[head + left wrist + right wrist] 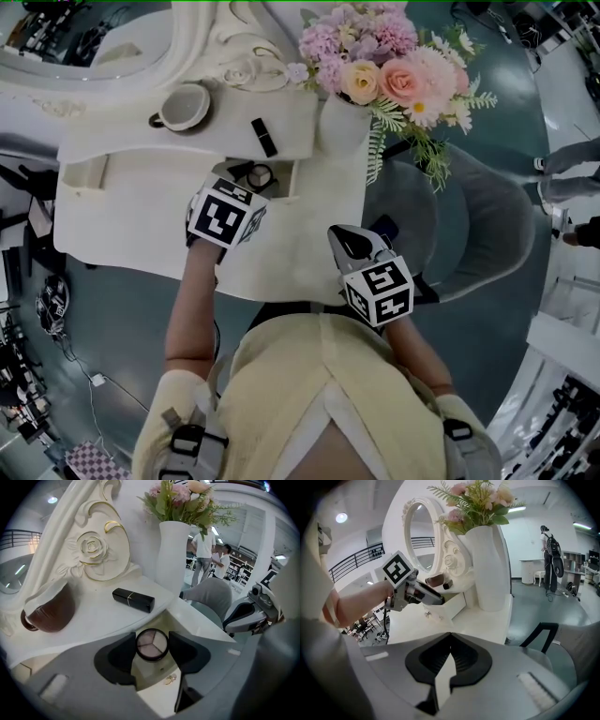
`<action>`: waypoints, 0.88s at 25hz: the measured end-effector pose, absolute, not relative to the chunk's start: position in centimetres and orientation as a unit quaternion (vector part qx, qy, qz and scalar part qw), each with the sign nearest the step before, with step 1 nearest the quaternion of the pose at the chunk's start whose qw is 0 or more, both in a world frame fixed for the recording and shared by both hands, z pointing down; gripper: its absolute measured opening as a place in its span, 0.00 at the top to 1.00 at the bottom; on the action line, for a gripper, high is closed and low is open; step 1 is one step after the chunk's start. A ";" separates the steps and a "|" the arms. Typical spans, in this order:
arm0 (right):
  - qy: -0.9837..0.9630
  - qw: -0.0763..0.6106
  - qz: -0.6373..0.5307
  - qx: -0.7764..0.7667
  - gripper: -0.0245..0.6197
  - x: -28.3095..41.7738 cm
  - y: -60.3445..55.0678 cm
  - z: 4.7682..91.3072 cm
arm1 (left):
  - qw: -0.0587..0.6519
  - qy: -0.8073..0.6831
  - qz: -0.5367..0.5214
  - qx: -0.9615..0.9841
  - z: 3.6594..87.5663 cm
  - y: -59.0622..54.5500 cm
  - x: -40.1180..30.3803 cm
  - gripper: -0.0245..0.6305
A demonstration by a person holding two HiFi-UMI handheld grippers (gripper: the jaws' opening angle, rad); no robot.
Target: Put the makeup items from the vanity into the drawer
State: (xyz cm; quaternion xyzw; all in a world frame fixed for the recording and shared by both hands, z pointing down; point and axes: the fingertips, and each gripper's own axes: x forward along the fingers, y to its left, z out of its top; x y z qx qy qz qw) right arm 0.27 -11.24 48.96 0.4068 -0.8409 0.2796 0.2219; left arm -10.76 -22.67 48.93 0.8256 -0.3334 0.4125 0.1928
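My left gripper [152,645] is shut on a round eyeshadow compact [152,644], its pads against both sides. It holds the compact over the open drawer [157,670] of the white vanity [141,216]; the compact [260,176] also shows from above. A small gold item [169,680] lies on the drawer floor. A black lipstick [133,599] lies on the raised shelf behind the drawer, the same lipstick [263,137] in the head view. My right gripper [450,637] is shut and empty, held back over the vanity's right corner [339,234].
A cup [185,108] lies tipped on the shelf to the left. A white vase of flowers [342,117] stands at the shelf's right end. An ornate mirror frame [96,550] rises behind. A grey chair [469,225] is to the vanity's right. People stand far off.
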 end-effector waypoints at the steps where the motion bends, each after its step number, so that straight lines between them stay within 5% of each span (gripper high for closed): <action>1: -0.841 0.222 0.280 0.407 0.96 0.3 -11.2 49.0 | 0.195 -0.334 0.413 0.825 49.0 -22.7 -10.8 0.61; 22: -0.842 0.216 0.287 0.402 0.96 1.0 -11.2 48.7 | 0.161 -0.351 0.421 0.820 48.7 -23.1 -11.2 0.60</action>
